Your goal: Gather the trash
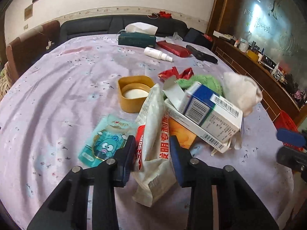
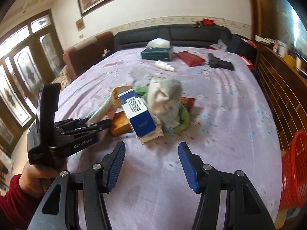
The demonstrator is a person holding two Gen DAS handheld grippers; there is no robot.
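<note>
The left gripper is clamped on a white snack wrapper with red lettering; both blue pads press against the wrapper's sides, and its lower end hangs crumpled between the gripper arms. The wrapper's upper end leans against the trash pile at the centre of the lilac tablecloth.

The pile consists of a white-and-blue medicine box lying tilted on a longer white carton, an orange packet beneath them, a green cloth behind, a wad of white tissue to the right and a crumpled red wrapper at the back. A teal cartoon sachet lies flat just left of the held wrapper. A tan square tub stands just behind it, touching the wrapper's upper edge or nearly so; contact cannot be confirmed.

The right gripper is released, jaws spread wide over bare cloth, near the pile but apart from it. A red basket stands at the table's right edge.

At the far side lie a green tissue box, a white spray bottle, a red pouch and a black object.
</note>
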